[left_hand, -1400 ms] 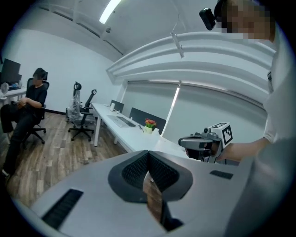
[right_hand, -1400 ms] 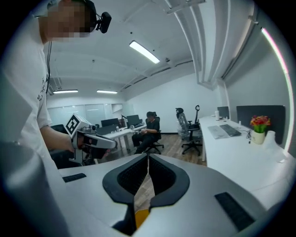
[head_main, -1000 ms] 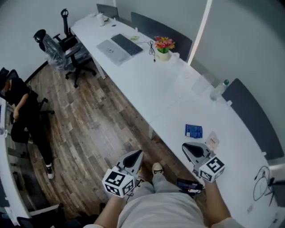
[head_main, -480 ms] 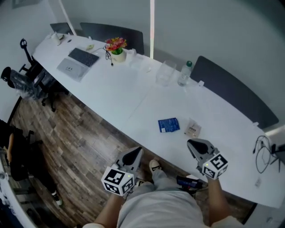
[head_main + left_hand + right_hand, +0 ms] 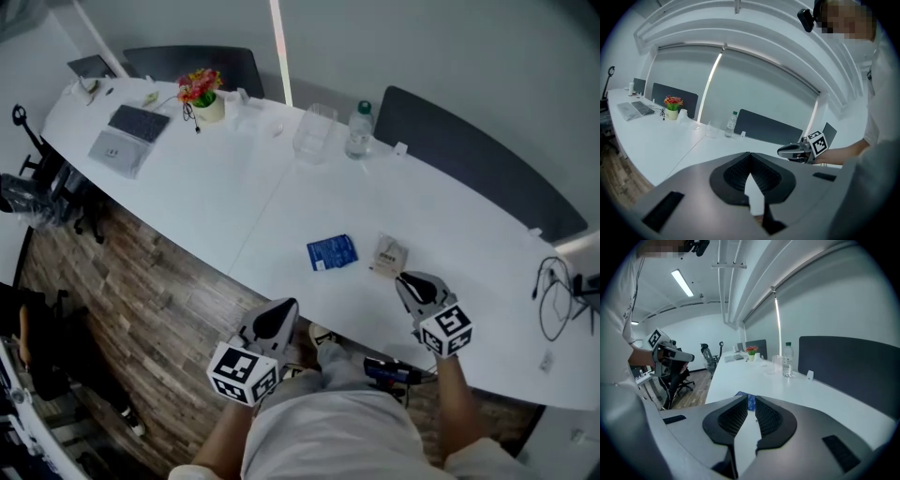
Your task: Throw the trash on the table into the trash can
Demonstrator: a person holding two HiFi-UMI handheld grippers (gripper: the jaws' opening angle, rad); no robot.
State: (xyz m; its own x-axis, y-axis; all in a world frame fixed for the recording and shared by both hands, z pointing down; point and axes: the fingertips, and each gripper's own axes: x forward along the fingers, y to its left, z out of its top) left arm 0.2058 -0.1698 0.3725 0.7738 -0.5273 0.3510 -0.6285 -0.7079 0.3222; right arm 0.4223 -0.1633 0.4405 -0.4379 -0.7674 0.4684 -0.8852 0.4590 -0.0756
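Observation:
Two bits of trash lie on the white table: a blue packet and, to its right, a small beige wrapper. My right gripper hovers over the table's near edge, just short of the beige wrapper. Its jaws are shut but for a thin slit that has just opened, and they hold nothing. A sliver of the blue packet shows past their tips. My left gripper hangs off the table's near edge, left of the packet, with its jaws shut and empty. No trash can is in view.
A water bottle and a clear cup stand at the table's far side. A flower pot and a laptop sit further left. Dark chair backs line the far edge. Cables lie at the right. Office chairs stand on the wooden floor.
The head view has swung round, so the table now runs across the picture. Both grippers have come closer to it, and the right one now reaches over the near edge by the beige wrapper.

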